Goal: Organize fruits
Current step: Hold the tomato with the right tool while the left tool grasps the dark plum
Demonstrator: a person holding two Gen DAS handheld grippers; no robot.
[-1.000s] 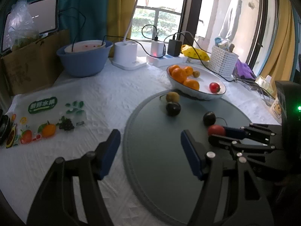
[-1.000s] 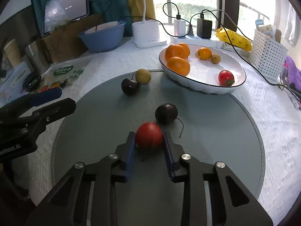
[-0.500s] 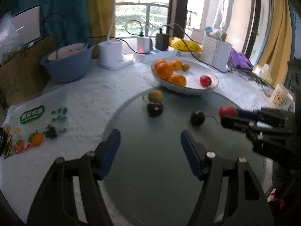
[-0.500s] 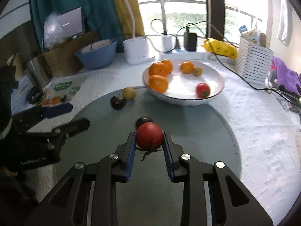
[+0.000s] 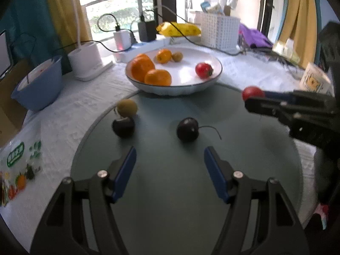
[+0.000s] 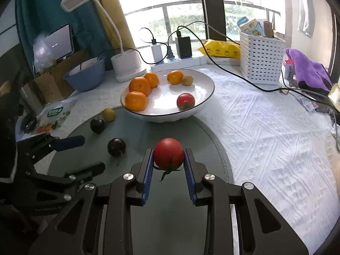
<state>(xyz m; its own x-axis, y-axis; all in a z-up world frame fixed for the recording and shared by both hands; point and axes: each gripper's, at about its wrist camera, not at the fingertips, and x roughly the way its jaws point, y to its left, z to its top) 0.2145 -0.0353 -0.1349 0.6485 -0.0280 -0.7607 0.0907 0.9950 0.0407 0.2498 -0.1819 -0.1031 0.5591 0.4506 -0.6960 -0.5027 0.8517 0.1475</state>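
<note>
My right gripper [image 6: 168, 159] is shut on a red tomato [image 6: 168, 152] and holds it above the grey round mat [image 6: 148, 212], short of the white bowl [image 6: 204, 97]. The held tomato also shows in the left wrist view [image 5: 252, 92]. The bowl [image 5: 212, 80] holds several oranges [image 6: 136, 101], a small brown fruit [image 6: 187, 80] and another tomato [image 6: 186, 101]. My left gripper [image 5: 170, 170] is open and empty above the mat, just behind a dark plum [image 5: 187, 129]. A second plum [image 5: 123, 126] and a yellow-brown fruit [image 5: 127, 106] lie at the mat's left edge.
A blue bowl [image 6: 87, 75], a lamp base [image 6: 127, 63], chargers with cables [image 6: 182, 46] and a white basket [image 6: 261, 57] stand behind the white bowl. A printed fruit bag [image 5: 19, 165] lies left of the mat. A white cloth covers the table.
My right gripper has lifted the tomato off the mat and carried it toward the bowl. My left gripper has moved forward toward the plum, still open.
</note>
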